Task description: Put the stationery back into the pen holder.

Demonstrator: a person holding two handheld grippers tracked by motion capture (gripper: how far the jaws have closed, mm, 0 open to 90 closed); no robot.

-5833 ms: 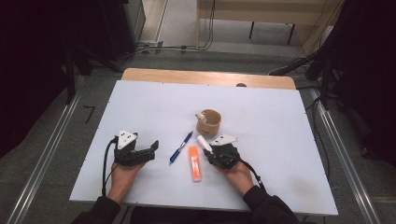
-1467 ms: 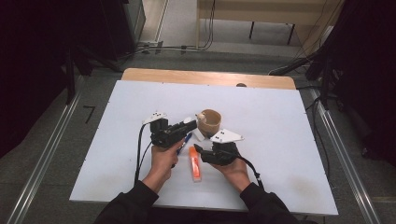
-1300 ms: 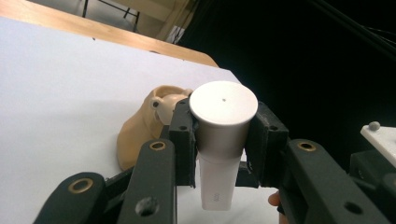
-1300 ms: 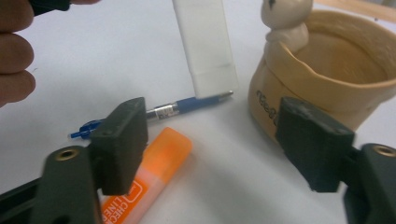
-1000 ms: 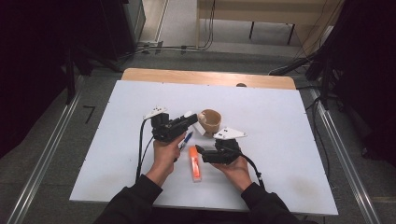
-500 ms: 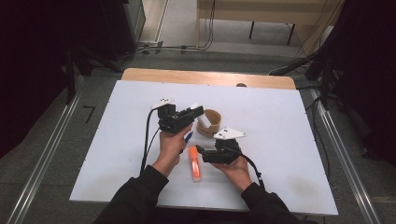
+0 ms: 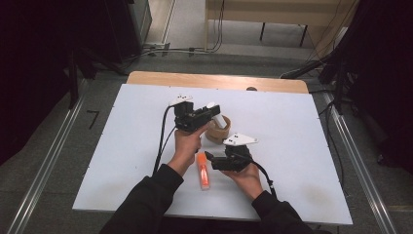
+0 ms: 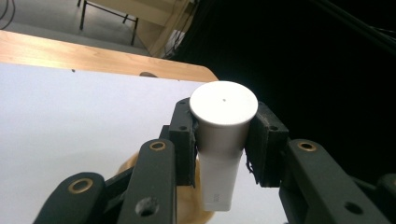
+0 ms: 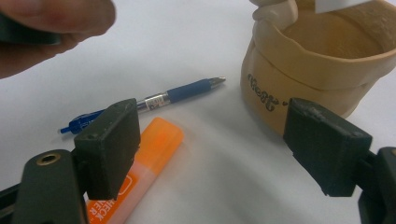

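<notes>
A small tan pouch (image 9: pixel 322 79) with soft, crumpled walls and a rolled rim stands open on the white desk (image 7: pixel 122 126); its inside looks bare brown in the right gripper view, and dark lettering runs along its side. Just above it in the high view, the left claw (image 7: pixel 210 111) is clamped on a white tube (image 8: pixel 222 140) (smooth plastic, round flat cap facing the camera, body tapering down and away), with the black pads pressing the cap from both sides. The tube's lower end hangs over the pouch's mouth; whether it touches the rim I cannot tell. The right claw (image 7: pixel 210 159) rests low near the desk just in front of the pouch, its jaws spread wide with nothing between them. Beside its left jaw lies an orange highlighter (image 9: pixel 135 179), blocky and translucent, and beyond that a blue pen (image 9: pixel 154 102) with a metal tip, both flat on the desk.
</notes>
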